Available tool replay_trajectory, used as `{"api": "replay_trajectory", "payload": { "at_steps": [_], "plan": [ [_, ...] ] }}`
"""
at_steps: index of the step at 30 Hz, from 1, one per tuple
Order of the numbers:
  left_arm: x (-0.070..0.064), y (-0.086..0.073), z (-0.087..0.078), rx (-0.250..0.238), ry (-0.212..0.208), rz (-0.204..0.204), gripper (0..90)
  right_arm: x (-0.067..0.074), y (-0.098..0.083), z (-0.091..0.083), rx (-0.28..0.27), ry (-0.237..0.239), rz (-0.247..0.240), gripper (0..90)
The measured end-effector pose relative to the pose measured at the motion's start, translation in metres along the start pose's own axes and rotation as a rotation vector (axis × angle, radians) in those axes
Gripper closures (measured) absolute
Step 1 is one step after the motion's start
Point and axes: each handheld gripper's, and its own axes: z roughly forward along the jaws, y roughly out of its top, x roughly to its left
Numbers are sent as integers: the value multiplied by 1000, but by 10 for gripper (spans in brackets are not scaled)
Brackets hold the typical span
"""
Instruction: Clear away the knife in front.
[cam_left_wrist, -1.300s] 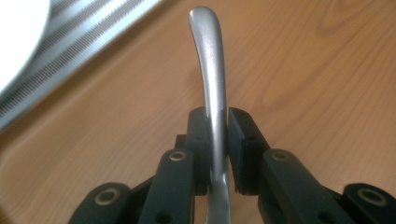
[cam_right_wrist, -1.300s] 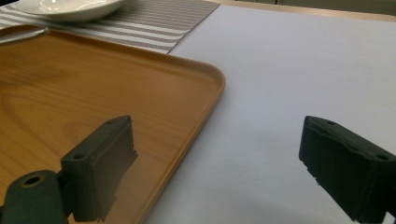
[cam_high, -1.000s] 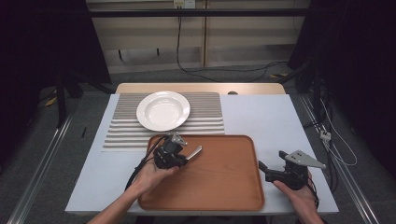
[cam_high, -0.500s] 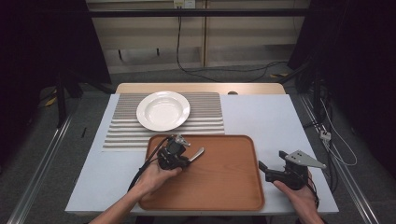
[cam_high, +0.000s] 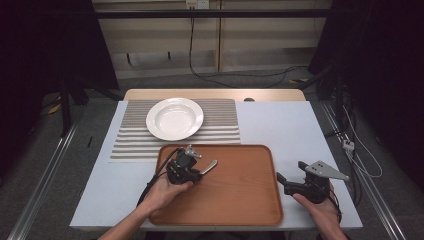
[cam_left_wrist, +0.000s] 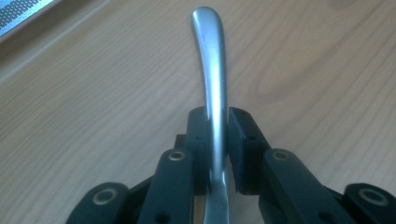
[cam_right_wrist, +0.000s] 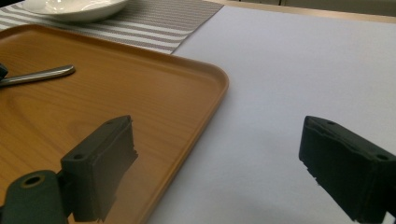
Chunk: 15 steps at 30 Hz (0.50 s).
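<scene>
Your left gripper (cam_left_wrist: 217, 154) clamps a metal utensil handle (cam_left_wrist: 212, 70) over the wooden tray (cam_high: 240, 200), at about ten o'clock on it, handle pointing toward two o'clock. The grip looks thin on smooth steel, so a quick swing could let it pivot or slip. Your right gripper (cam_right_wrist: 219, 163) rests wide apart at the tray's three o'clock edge.

We see a white plate (cam_high: 174, 118) on a grey-and-white striped mat (cam_high: 220, 127). Our tray (cam_high: 240, 190) is orange-brown wood grain, the table (cam_high: 285, 125) pale grey-white. The utensil handle (cam_left_wrist: 212, 70) is silver, the fingers (cam_right_wrist: 100, 163) black.
</scene>
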Motion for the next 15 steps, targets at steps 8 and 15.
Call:
{"api": "replay_trajectory", "payload": {
  "at_steps": [8, 15],
  "plan": [
    [4, -3, -1, -8, 20, 23, 571, -1, -1, 1, 1, 3, 10, 105],
    [14, -3, -8, -106, 59, -31, 153, -3, -1, 1, -1, 2, 15, 105]
  ]
}}
